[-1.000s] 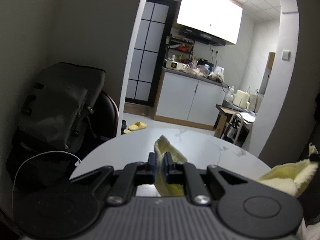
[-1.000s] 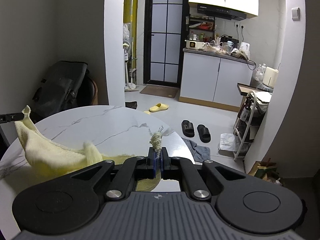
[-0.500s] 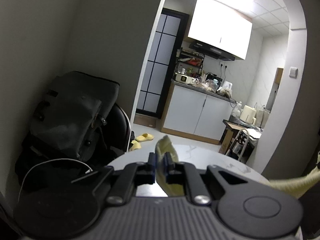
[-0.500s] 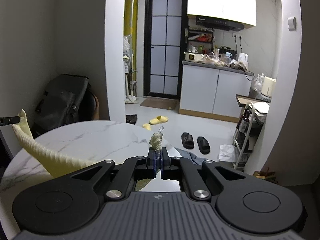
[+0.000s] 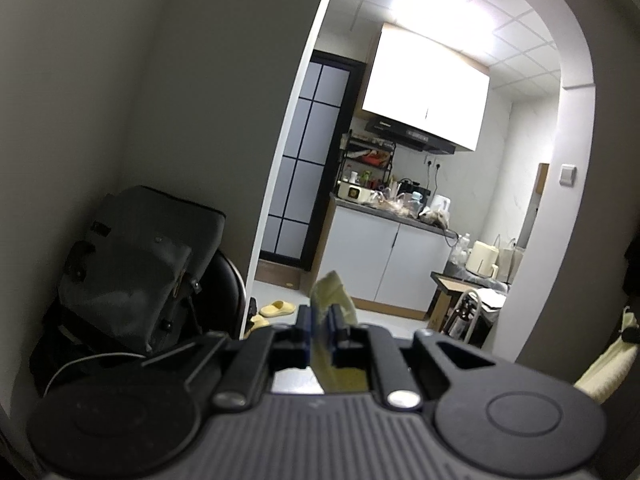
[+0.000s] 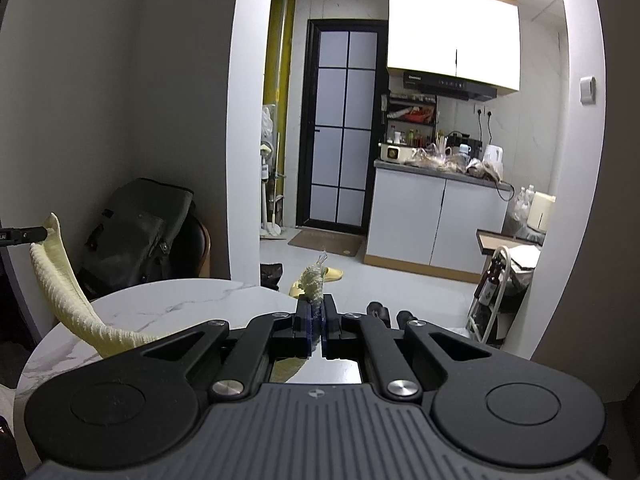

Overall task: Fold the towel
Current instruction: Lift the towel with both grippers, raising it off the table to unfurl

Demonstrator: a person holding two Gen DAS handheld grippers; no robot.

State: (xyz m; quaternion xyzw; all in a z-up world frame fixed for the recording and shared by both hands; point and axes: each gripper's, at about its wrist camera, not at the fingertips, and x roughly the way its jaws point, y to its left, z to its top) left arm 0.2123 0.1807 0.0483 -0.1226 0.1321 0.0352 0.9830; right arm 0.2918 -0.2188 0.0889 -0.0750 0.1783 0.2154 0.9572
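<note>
The pale yellow towel [image 6: 68, 300] is lifted off the round white marble table [image 6: 180, 304] and hangs stretched between both grippers. My left gripper [image 5: 320, 316] is shut on one corner, whose tip sticks up between the fingers [image 5: 330, 286]. My right gripper [image 6: 316, 314] is shut on another corner, a frayed tuft [image 6: 314, 278] showing above the pads. In the right wrist view the left gripper's fingertip [image 6: 24, 234] holds the towel's far corner at the left edge. The towel's other end shows at the right of the left wrist view [image 5: 608, 364].
A dark chair with a grey backpack [image 6: 136, 232] stands against the wall behind the table. Beyond the archway lies a kitchen with white cabinets [image 6: 436, 224]. Slippers [image 6: 332, 274] lie on the floor. A rack with bottles [image 6: 496, 292] stands at the right.
Both grippers have risen with the towel. The towel has left the tabletop and pulled taut, and the table has dropped low or out of sight in both views.
</note>
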